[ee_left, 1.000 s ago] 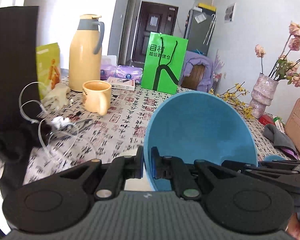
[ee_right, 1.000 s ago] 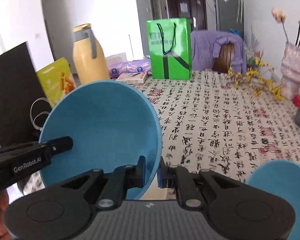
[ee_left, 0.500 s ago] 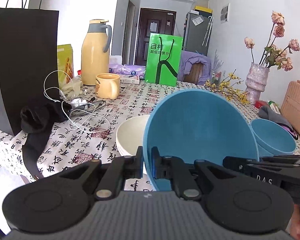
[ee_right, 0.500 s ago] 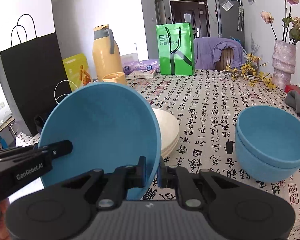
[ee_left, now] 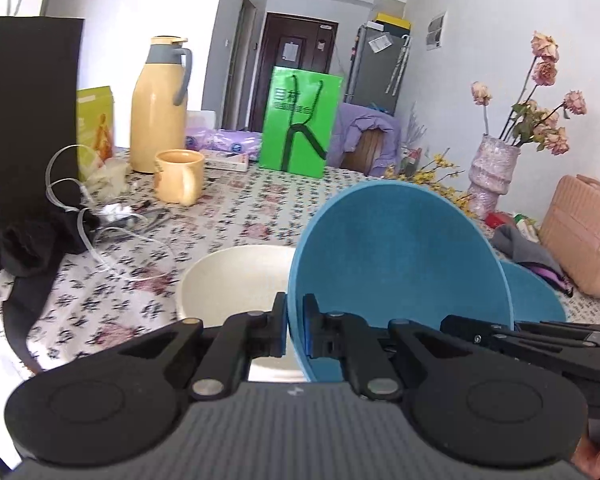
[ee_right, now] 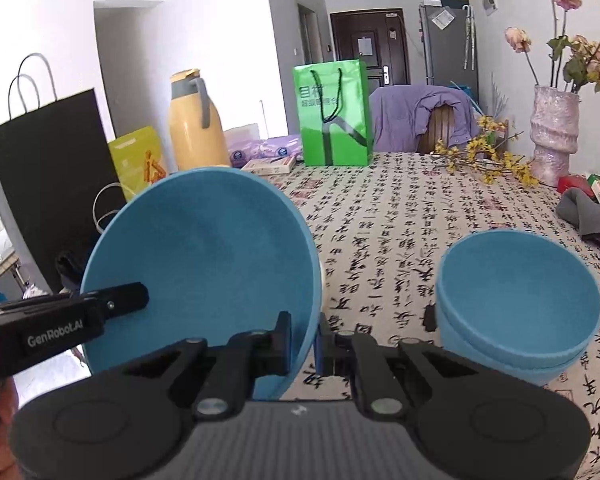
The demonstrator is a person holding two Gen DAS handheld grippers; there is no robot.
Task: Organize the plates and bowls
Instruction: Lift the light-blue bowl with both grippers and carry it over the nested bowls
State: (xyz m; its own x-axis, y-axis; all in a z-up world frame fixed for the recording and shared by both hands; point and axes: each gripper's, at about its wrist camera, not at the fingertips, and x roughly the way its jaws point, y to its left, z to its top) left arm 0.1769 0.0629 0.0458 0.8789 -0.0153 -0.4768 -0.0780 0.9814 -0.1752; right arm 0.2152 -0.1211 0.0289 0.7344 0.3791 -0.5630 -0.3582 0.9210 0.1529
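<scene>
Two claws are pinching one blue plate [ee_right: 200, 256] by opposite rims: the left claw [ee_left: 295, 330] and the right claw [ee_right: 304, 344] are each closing narrow on its edge, holding it tilted above the table [ee_right: 400, 216]. It is hanging over the white plates [ee_left: 236, 280], with stacked blue bowls [ee_right: 516, 308] just beside to the right. Judging from this, the plate should be levelled before lowering and both claws kept in step so it is not twisting. The table is wearing a calligraphy-print cloth; a flask [ee_left: 158, 108], mug [ee_left: 179, 176], green bag [ee_right: 332, 114] and vase [ee_right: 552, 132] are crowding the far edge.
</scene>
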